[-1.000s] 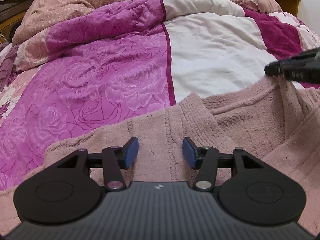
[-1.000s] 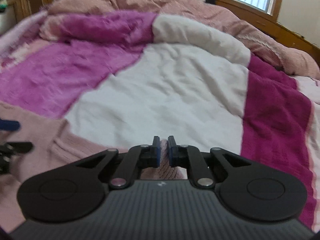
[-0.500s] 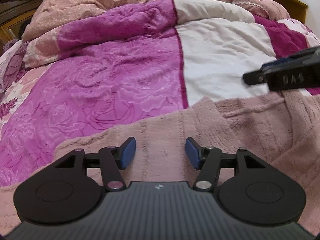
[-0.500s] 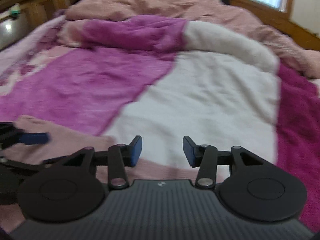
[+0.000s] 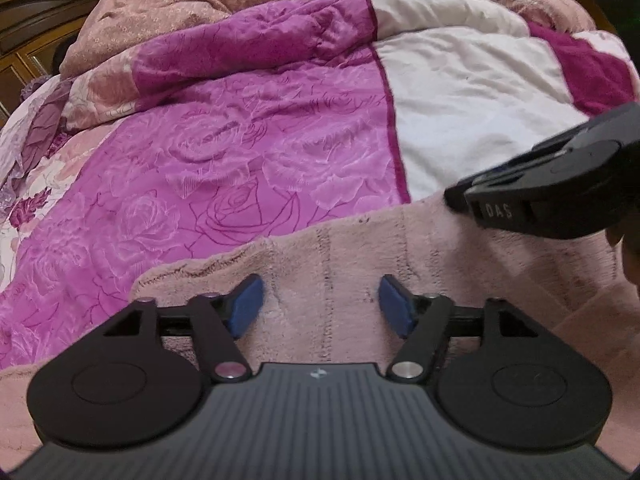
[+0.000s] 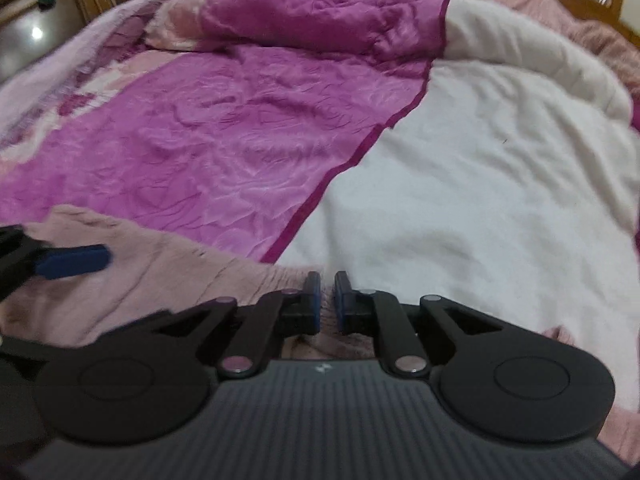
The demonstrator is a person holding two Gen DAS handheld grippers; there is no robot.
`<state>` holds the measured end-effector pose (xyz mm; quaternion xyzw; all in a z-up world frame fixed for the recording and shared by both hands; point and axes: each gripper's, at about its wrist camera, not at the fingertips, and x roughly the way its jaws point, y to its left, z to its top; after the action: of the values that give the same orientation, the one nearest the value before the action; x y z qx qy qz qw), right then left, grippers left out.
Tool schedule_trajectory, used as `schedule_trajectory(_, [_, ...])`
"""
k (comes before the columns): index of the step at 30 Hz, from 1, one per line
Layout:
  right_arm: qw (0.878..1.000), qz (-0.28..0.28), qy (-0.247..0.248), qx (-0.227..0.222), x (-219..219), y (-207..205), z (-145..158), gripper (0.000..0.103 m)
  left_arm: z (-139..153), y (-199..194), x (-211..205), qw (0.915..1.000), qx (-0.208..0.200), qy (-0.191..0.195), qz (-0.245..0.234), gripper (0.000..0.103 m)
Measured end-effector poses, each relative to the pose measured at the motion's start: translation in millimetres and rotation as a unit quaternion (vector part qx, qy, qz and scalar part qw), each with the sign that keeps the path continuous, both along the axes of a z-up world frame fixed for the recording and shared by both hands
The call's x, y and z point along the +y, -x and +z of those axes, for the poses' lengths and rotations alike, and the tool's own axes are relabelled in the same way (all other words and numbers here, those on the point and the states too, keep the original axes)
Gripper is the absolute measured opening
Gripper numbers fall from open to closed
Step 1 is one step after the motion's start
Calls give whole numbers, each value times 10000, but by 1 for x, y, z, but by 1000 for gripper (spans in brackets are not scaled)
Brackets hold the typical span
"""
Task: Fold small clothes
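**Operator:** Left gripper (image 5: 320, 304), left wrist view: I read the jaws as spread wide, having just opened further, and nothing is pinched. The pink knit garment (image 5: 360, 248) lies under them on the bedspread (image 5: 240, 152), its far edge running from 9 to 2 o'clock. The right gripper (image 5: 536, 196) enters at 3 o'clock.

**Supervisor:** Right wrist view?

**Operator:** Right gripper (image 6: 327, 300): jaws just closed, pads nearly together. A sliver of pink shows between them, so I judge it is clamped on the garment's (image 6: 160, 264) edge. A blue pad of the left gripper (image 6: 72, 261) shows at 9 o'clock.

**Supervisor:** Step?

**Operator:** Judged: carrying a fold across. Next, the right needs to lay its edge down squarely.

**Supervisor:** Limits?

**Operator:** Housings hide the near cloth; the garment's outline is cut off; the right view is blurred.
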<state>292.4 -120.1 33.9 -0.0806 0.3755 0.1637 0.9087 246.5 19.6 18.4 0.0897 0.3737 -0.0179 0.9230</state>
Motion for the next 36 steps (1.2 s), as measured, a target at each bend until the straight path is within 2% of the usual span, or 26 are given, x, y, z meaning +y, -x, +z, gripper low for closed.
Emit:
schedule_trajectory(2, [9999,-51,78,-108,3,3,4,13,-1,-1,2,10000,6,20,42,77])
schedule_trajectory(5, [9993,-154,-301,-140,-12,14,22,14,6,3,6,10000,14,58,-5,77])
schedule_trajectory(6, [9988,-178,-419,-168,-18,18,28,20,9,6,7,10000,9,39,-18,77])
schedule_trajectory(8, [9972,-331,-591,-320,-37,33,40,56,16,13,10,10000,-28,-11,-44,77])
schedule_trajectory(10, [9951,-541,-656,-501,-62,50,49,65,26,23,13,9999,-93,-35,-78,77])
schedule_trajectory(13, [9927,-822,-714,-513,-107,73,55,65,39,41,17,9997,-167,-8,-184,77])
schedule_trajectory(19, [9787,-1945,-566,-340,-196,116,44,65,61,78,17,9989,-265,149,-353,77])
schedule_trajectory(24, [9635,-2602,-623,-120,-239,136,26,65,65,102,23,9992,-314,191,-173,77])
schedule_trajectory(28, [9604,-2614,-963,69,-248,137,9,65,52,107,36,9997,-108,218,80,77])
schedule_trajectory(29, [9612,-2542,-1064,90,-247,136,6,60,47,106,40,9996,-13,236,139,77])
schedule_trajectory(30, [9623,-2471,-1137,70,-245,135,4,46,43,106,43,9995,37,252,172,77])
schedule_trajectory(31, [9633,-2404,-1196,35,-242,136,2,11,39,105,45,9995,83,242,191,77])
schedule_trajectory(35, [9572,-2627,-1200,-183,-238,137,0,12,15,94,53,9985,318,21,434,77])
schedule_trajectory(36, [9563,-2690,-1128,-190,-238,135,-1,12,9,92,57,9981,356,118,490,79])
